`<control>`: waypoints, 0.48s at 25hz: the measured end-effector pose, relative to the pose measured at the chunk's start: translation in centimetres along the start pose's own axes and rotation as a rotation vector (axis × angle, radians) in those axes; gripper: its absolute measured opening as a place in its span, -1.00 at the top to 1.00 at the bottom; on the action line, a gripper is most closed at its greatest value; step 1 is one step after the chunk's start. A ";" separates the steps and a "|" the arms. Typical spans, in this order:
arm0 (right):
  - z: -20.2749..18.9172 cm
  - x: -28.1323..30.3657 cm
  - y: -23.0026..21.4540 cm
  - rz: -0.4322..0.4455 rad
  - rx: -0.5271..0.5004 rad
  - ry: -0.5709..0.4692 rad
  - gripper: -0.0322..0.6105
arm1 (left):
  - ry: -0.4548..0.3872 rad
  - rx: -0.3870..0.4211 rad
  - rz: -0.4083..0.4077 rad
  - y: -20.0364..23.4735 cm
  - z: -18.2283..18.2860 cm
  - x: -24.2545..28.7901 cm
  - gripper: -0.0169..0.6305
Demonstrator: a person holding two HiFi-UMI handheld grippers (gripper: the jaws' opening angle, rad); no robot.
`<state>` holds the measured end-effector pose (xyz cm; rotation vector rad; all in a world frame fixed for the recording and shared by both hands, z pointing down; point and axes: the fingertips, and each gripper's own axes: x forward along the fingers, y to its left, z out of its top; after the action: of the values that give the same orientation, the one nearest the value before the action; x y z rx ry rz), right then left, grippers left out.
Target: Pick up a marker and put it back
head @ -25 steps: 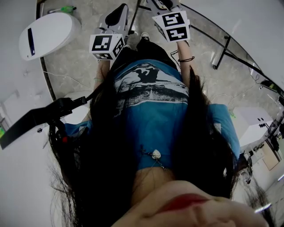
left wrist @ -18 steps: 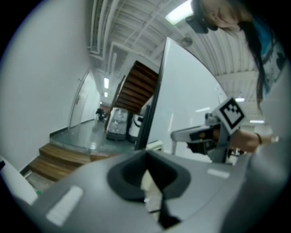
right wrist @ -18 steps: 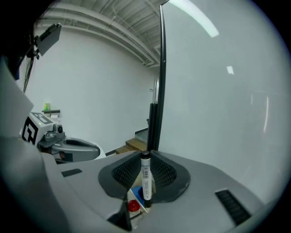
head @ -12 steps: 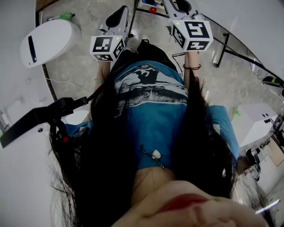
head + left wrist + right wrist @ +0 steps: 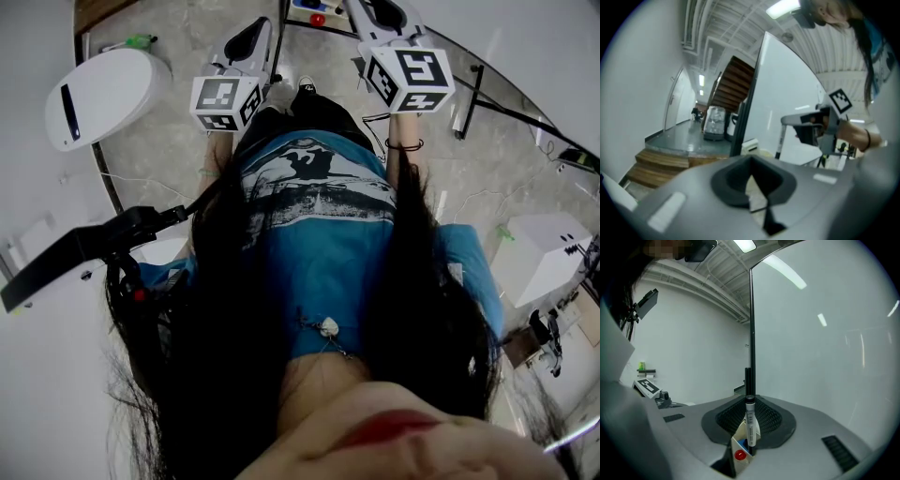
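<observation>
**A:** While both grippers are held out in front of the person, what does the right gripper (image 5: 750, 409) carry?

**B:** Its jaws are clamped on a slim white marker with a black cap (image 5: 750, 430). The marker stands upright between the dark ribbed pads (image 5: 766, 420), cap end up.

**A:** What surrounds it?

**B:** Through the jaw gap, a small white open box (image 5: 734, 446) shows below the marker's lower end, with a red round piece (image 5: 739, 455) and a blue piece (image 5: 742, 443) in it. Whether marker and box touch: cannot tell. Behind stands a thin black post (image 5: 751, 333) at the edge of a large white panel (image 5: 825, 357).

**A:** And the left gripper (image 5: 751, 168)?

**B:** Its pads meet at the tips, with nothing between them. Its view takes in wooden steps (image 5: 661, 161) on the left and the right gripper on the right.

**A:** Head view?

**B:** Both tag cubes sit beyond the blue printed T-shirt (image 5: 328, 244). The right cube (image 5: 410, 80) is higher in frame than the left cube (image 5: 225, 101). A white oval device (image 5: 103, 84) stands on the mottled floor (image 5: 178, 141) at the left.
</observation>
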<state>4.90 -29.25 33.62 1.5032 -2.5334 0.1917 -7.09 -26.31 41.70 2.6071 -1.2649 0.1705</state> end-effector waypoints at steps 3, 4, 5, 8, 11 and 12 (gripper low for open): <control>0.0 0.1 0.1 0.001 0.000 -0.003 0.69 | -0.036 -0.014 -0.003 -0.1 0.4 0.0 0.94; 0.0 0.1 0.1 0.001 0.000 -0.003 0.68 | -0.048 -0.026 -0.004 -0.1 0.5 -0.1 0.94; 0.0 0.1 0.1 0.002 0.000 -0.002 0.69 | -0.055 -0.036 -0.005 -0.1 0.5 -0.1 0.94; 0.0 0.2 0.2 0.004 -0.002 -0.001 0.69 | -0.058 -0.039 -0.001 0.1 0.5 -0.2 0.94; 0.0 0.4 0.2 0.007 -0.006 0.000 0.68 | -0.060 -0.041 0.007 0.4 0.4 -0.2 0.94; -0.1 0.4 0.2 0.007 -0.010 0.001 0.69 | -0.061 -0.042 0.009 0.4 0.4 -0.2 0.94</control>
<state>4.49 -29.50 33.77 1.4909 -2.5349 0.1810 -7.55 -26.54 41.33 2.5901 -1.2863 0.0658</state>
